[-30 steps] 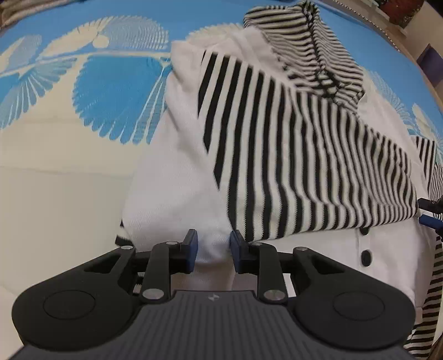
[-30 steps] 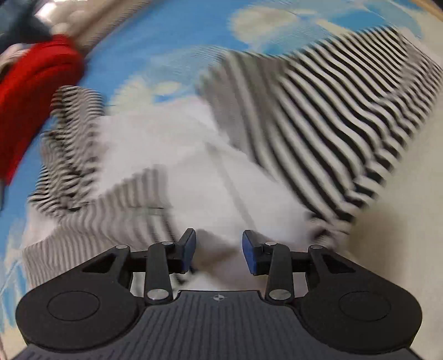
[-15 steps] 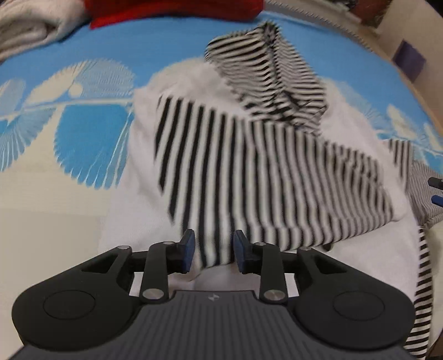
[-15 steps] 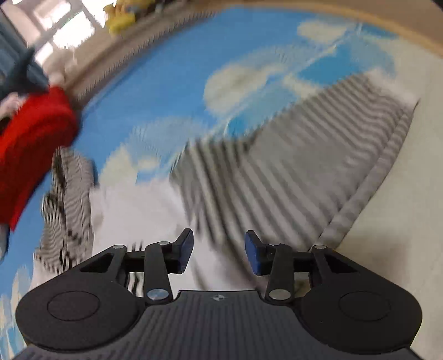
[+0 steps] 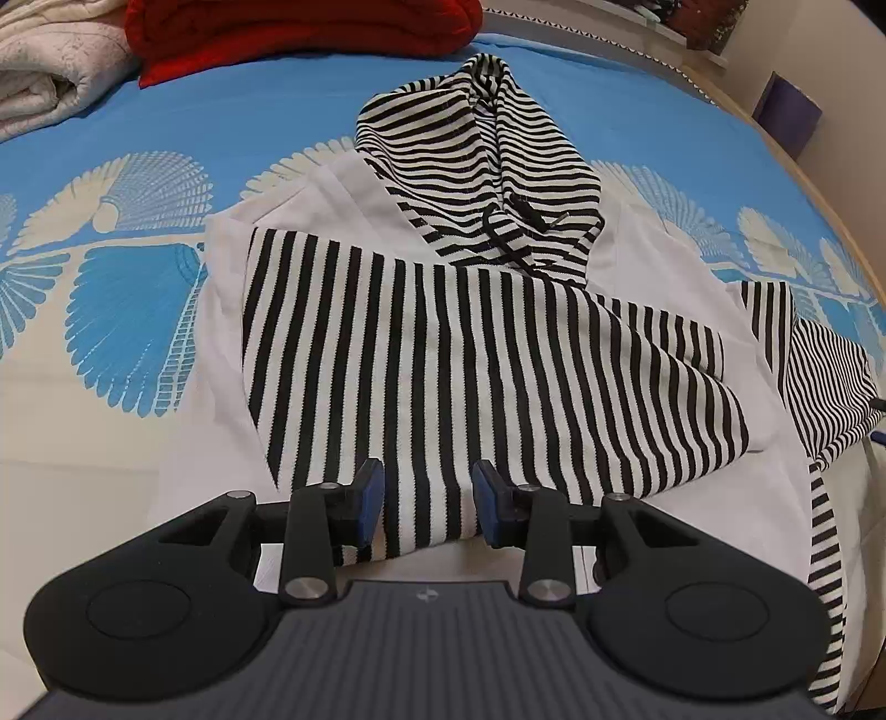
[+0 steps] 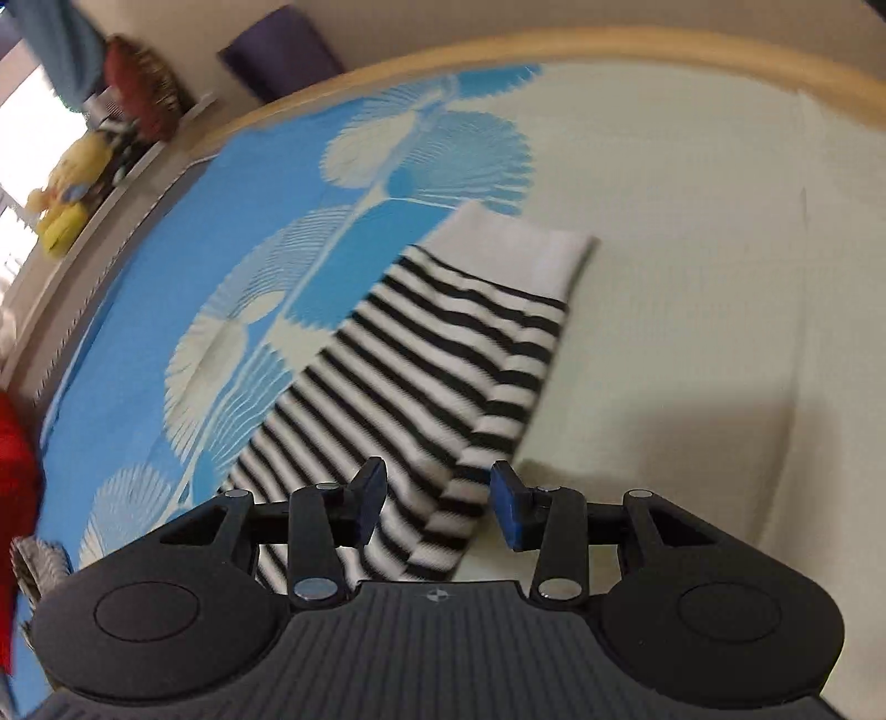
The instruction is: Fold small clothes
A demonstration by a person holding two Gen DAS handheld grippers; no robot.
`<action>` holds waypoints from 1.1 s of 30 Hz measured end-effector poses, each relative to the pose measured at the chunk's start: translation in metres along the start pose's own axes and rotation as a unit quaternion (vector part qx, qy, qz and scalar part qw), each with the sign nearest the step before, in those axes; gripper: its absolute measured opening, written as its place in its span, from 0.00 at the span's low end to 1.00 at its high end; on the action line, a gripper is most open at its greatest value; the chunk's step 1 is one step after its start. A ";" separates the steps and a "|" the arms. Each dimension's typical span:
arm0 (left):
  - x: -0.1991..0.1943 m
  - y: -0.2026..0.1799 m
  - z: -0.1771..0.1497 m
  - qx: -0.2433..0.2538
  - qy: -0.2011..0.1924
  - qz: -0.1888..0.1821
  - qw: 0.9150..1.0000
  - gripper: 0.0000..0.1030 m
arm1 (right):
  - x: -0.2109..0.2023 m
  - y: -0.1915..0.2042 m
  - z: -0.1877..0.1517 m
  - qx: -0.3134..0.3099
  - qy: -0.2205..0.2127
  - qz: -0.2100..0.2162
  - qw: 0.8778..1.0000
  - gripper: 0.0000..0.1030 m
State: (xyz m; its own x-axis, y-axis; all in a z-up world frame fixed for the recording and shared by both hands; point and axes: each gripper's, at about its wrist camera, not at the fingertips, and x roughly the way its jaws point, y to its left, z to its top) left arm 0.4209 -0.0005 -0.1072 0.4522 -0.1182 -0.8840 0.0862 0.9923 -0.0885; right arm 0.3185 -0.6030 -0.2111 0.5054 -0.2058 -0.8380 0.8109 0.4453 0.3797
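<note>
Left wrist: one striped hoodie [image 5: 498,354], one red blanket [image 5: 299,27], one white blanket [image 5: 50,61].

Our left gripper [image 5: 425,501] was tipped steeply down, black fingers [image 5: 310,531] out front with the blue pads [image 5: 370,501] facing each other across a moderate gap. Its jaws had just been opening, and the pads weren't pinching anything. Our right gripper [image 6: 437,507] was angled down about as steeply. Its blue pads [image 6: 508,512] also stood a moderate way apart with nothing clamped between them. We couldn't see either of our hands or sleeves in either wrist view.
</note>
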 end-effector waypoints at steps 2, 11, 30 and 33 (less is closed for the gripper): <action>0.001 -0.002 0.001 0.001 0.000 -0.001 1.000 0.38 | 0.007 -0.011 0.003 0.022 0.005 0.000 1.000 0.42; 0.002 0.000 0.001 0.004 -0.002 0.005 1.000 0.38 | 0.007 -0.008 0.006 0.055 -0.028 0.000 0.998 0.03; -0.030 0.066 0.007 -0.079 -0.030 0.015 0.996 0.38 | -0.140 0.241 -0.268 -0.551 0.087 0.383 0.736 0.25; -0.033 0.074 0.010 -0.102 -0.032 0.004 0.994 0.38 | -0.149 0.241 -0.238 -0.505 0.061 0.348 0.787 0.33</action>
State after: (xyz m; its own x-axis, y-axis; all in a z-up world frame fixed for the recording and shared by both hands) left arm 0.4215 0.0770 -0.0803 0.5083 -0.1059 -0.8547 -0.0965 0.9792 -0.1787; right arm 0.3686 -0.2577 -0.0876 0.6407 0.4524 -0.6203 -0.3300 0.8918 0.3095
